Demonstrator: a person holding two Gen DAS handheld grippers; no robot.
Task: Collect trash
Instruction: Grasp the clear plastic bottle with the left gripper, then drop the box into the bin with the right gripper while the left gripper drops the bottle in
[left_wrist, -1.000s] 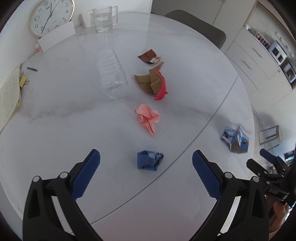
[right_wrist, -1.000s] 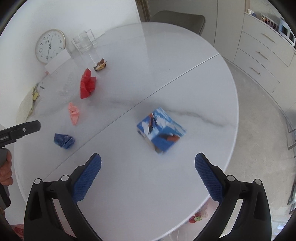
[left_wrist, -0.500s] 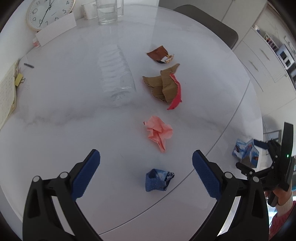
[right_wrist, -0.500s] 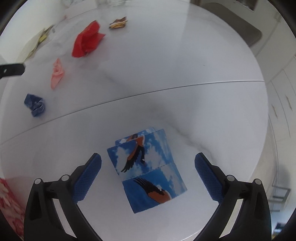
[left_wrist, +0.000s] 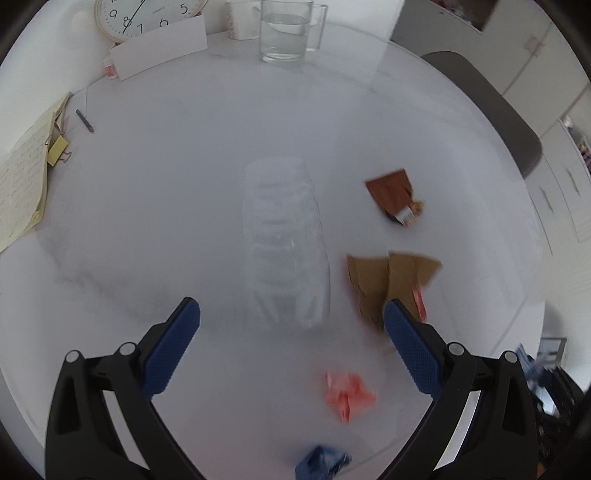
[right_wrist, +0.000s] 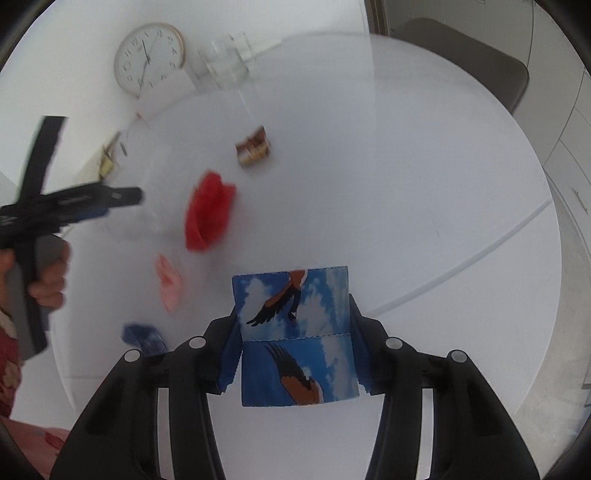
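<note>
My right gripper (right_wrist: 293, 325) is shut on a blue carton printed with birds (right_wrist: 295, 339) and holds it above the white round table (right_wrist: 406, 206). My left gripper (left_wrist: 291, 317) is open and empty, just in front of a clear plastic bottle (left_wrist: 284, 247) that lies on its side. Loose trash lies on the table: a brown and red cardboard scrap (left_wrist: 388, 280), a brown wrapper (left_wrist: 395, 195), a pink paper wad (left_wrist: 349, 395) and a blue crumpled wad (left_wrist: 321, 463). The right wrist view shows the left gripper (right_wrist: 122, 197) at the left, with the red scrap (right_wrist: 208, 210) beside it.
At the table's far edge stand a glass jug of water (left_wrist: 286, 31), a round clock (left_wrist: 144, 14) and a white card (left_wrist: 162, 50). Papers with a yellow clip (left_wrist: 26, 177) lie at the left. A grey chair (left_wrist: 491, 110) stands behind the table.
My right gripper has closed on the blue carton and lifted it. My left gripper has moved forward over the blue and pink wads to the bottle.
</note>
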